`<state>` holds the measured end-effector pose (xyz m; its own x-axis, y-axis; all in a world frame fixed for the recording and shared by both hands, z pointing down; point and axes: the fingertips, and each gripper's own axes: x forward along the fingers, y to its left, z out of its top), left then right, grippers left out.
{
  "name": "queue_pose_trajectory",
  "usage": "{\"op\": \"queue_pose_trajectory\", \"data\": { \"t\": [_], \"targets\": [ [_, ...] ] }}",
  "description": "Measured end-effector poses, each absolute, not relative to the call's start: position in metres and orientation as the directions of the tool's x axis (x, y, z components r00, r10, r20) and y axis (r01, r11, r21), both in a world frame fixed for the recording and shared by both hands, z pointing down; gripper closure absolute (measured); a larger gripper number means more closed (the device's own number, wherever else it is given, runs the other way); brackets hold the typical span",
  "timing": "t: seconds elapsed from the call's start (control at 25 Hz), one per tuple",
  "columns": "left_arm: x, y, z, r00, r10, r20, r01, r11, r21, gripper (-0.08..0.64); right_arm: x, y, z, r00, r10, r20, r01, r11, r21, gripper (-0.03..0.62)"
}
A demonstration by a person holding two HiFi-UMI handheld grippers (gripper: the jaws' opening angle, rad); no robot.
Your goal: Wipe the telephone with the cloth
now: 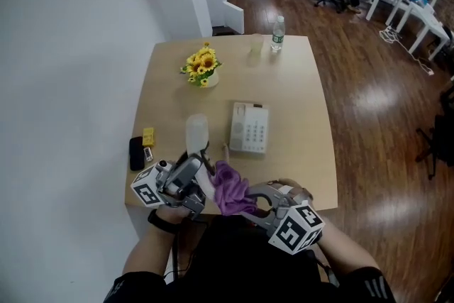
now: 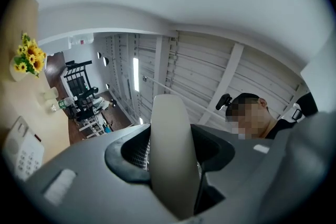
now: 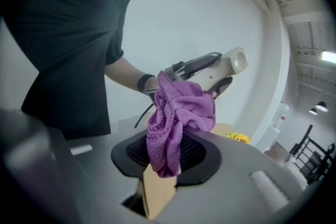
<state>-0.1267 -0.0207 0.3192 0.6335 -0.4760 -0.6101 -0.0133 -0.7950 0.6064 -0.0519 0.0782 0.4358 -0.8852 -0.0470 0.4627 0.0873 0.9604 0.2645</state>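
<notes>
One crumpled purple cloth [image 3: 176,118] beside cream handset [image 3: 223,68].

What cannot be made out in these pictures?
Head view: key print on the telephone base, too small.
Head view: black item, too small to name.
Left gripper view: the handset's lower end, hidden inside the left tool.
Right gripper view: part of the handset, covered by the cloth.

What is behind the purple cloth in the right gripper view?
The white telephone handset sticks out behind the purple cloth, with one rounded end in view. The cloth covers its other part, so that end cannot be seen.
</notes>
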Motion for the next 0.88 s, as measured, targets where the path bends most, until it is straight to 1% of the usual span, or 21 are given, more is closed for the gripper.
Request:
{"op": "queue_pose_trajectory", "data": {
  "t": [0.04,0.12,0.28,0.36,0.56,0.64,0.76,0.88],
  "targets": [
    [-0.130,-0.022,0.319,0.628,-0.483,-0.610,-0.019,-0.794,0.608,0.342,-0.048,0.082,0.440,-0.884,-0.021,0.468,0.106,0.964,0.244,0.486],
    [-0.135,-0.022,0.319,0.619,-0.492,-0.612,-0.024,-0.791,0.611,0.342,-0.040,0.077,0.438,-0.893,-0.021,0.449,0.086,0.972,0.217,0.486],
    [-0.138,-0.024,0.324,0.611,-0.503,-0.611,-0.018,-0.781,0.624,0.342,-0.039,0.036,0.403,-0.921,-0.153,0.359,-0.077,0.973,0.217,0.486],
    [-0.134,-0.025,0.325,0.611,-0.500,-0.614,-0.008,-0.779,0.627,0.342,-0.047,0.022,0.391,-0.926,-0.182,0.330,-0.113,0.970,0.216,0.486],
    [-0.131,-0.036,0.325,0.611,-0.501,-0.613,-0.011,-0.779,0.627,0.342,-0.073,0.038,0.410,-0.922,-0.100,0.374,-0.020,0.977,0.212,0.486],
    [-0.136,-0.039,0.330,0.614,-0.507,-0.605,-0.019,-0.776,0.630,0.342,-0.073,0.046,0.423,-0.916,-0.065,0.395,0.005,0.985,0.173,0.486],
    [-0.146,-0.046,0.340,0.592,-0.542,-0.597,-0.026,-0.753,0.658,0.342,-0.069,0.061,0.446,-0.899,0.020,0.437,0.078,0.990,0.117,0.486],
    [-0.151,-0.058,0.351,0.589,-0.561,-0.582,-0.049,-0.743,0.667,0.342,-0.062,0.071,0.468,-0.891,0.107,0.440,0.130,0.991,0.023,0.486]
  ]
}}
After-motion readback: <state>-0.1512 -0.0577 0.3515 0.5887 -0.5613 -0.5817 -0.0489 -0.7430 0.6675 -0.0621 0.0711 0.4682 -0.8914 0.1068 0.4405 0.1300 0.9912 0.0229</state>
